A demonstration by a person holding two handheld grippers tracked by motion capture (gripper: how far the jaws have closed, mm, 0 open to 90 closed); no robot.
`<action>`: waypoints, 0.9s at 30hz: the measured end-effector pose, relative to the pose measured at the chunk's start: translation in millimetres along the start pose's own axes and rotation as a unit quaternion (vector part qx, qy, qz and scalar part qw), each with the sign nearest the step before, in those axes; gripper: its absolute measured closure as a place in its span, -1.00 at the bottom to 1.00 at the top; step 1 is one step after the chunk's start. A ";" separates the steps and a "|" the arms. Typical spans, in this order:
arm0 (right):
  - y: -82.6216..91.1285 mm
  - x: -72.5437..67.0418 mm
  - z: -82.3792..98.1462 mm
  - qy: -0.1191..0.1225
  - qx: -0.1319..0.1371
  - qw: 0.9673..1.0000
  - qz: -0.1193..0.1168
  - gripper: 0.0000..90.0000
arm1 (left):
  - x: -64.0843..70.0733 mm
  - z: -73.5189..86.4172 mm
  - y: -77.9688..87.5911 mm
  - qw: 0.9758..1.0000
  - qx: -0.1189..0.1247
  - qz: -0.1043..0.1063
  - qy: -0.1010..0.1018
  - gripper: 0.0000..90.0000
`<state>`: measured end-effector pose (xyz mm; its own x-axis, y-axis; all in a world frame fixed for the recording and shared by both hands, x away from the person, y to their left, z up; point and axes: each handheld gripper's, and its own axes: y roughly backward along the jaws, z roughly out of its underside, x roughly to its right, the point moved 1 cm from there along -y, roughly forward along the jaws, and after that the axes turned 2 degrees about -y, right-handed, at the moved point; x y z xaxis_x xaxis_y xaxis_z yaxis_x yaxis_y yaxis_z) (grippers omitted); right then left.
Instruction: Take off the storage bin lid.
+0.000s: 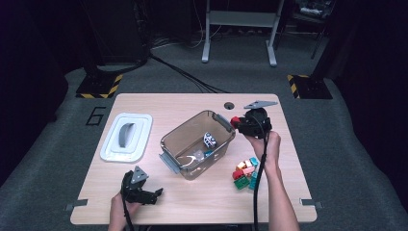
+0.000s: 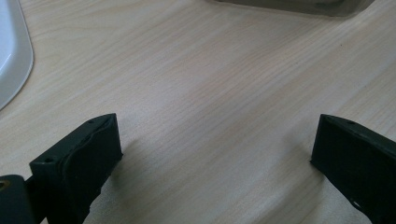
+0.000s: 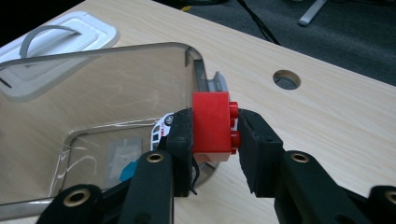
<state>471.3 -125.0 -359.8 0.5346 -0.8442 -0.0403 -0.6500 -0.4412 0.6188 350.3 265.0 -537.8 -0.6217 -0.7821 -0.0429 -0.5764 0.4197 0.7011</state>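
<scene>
On the wooden table (image 1: 192, 202), your stock reads as follows.

Right gripper (image 1: 236, 123): you hold it at the far right corner of the clear bin (image 1: 197, 144), jaws clamped on a red brick (image 3: 211, 122). Seen in the right gripper view, the brick sits upright between the two pads, studs turned toward the right-hand pad, just above the bin's rim near its grey latch (image 3: 215, 83).

Left gripper (image 1: 153, 195): your left hand (image 1: 118, 209) keeps it low at the near left of the table, jaws standing wide apart over bare wood, nothing between them.

Clear bin: open, set at an angle in the middle of the table. Inside lie a small white toy car (image 1: 210, 140) and a teal piece (image 3: 127, 174), with a pale item beside them that cannot be made out.

Bin lid (image 1: 126, 136): white with a grey handle, lying flat on the table well to the left of the bin.

Brick pile (image 1: 246, 173): red, green, teal, pink and orange pieces, grouped on the table just right of the bin, under your right forearm.

Cable hole (image 1: 229, 105): round, in the table top near the far edge.
</scene>
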 end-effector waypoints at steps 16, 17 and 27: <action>-28.5 -23.4 12.3 0.018 -0.054 0.998 -0.022 0.49 | 0.3 0.1 -0.1 1.000 0.001 0.001 0.002 -0.97; -27.9 -23.2 13.0 0.018 -0.057 0.998 -0.021 0.48 | 0.2 0.1 -0.1 1.000 0.001 0.000 0.001 -0.97; -18.5 -22.3 19.5 0.009 -0.047 0.999 -0.018 0.31 | 0.4 0.0 0.3 1.000 -0.002 0.002 0.001 -0.97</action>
<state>460.9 -103.9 -385.6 0.5675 -0.8219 -0.0497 -0.5771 -0.4401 0.6880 349.9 264.8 -537.5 -0.6230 -0.7813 -0.0384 -0.5718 0.4214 0.7040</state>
